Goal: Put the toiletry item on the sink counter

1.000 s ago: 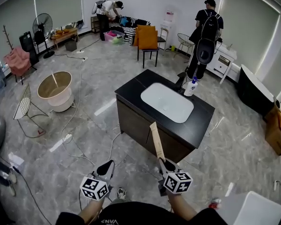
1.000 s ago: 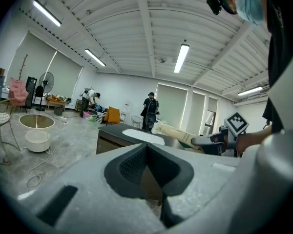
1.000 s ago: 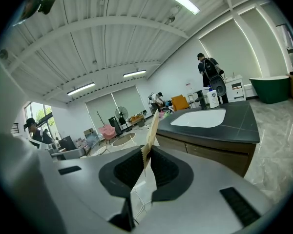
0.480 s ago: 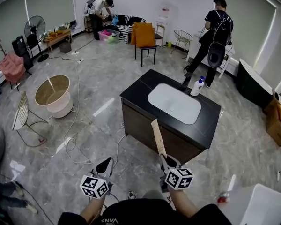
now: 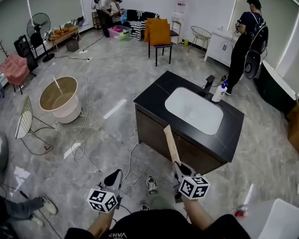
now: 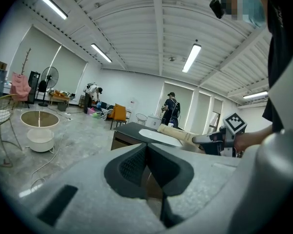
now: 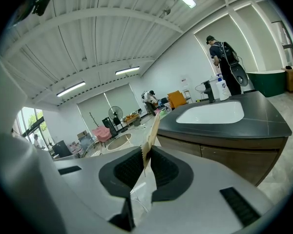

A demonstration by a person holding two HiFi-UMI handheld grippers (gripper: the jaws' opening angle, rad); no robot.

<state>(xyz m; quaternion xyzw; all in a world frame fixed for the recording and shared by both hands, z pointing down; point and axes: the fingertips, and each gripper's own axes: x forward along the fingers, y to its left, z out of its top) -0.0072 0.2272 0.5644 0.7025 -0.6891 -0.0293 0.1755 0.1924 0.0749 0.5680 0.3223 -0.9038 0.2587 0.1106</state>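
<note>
Your right claw (image 7: 145, 161) is clamped on the near end of the toiletry item (image 7: 152, 132), a long, flat, tan pack whose crimped edge sits between the dark pads. In the right gripper view you see it almost edge-on, rising out of the jaws and leaning slightly right. From the head view, the right claw (image 5: 179, 167) holds the toiletry item (image 5: 170, 144) in the air with its long axis pointing away from you and a little to the left. Its free far end points toward the near front face of the sink counter (image 5: 229, 129). The item is not on the counter; it hangs in front of it, above the floor (image 5: 114, 73).

Your left claw (image 6: 146, 152) has its jaws pressed together with nothing between them. In the head view the left claw (image 5: 113, 176) sits low at your left, well apart from the right one.

The sink counter has a black top with a white basin (image 5: 193, 110) sunk into it; you can make out only a small drain spot inside. On the far rim of the top, a dark faucet (image 5: 208, 83) stands beside a white bottle (image 5: 218, 92) with a blue top, both upright.

Farther left on the floor stands a round beige tub (image 5: 67, 111), with a thin pale rod (image 5: 57, 85) leaning inside it.
</note>
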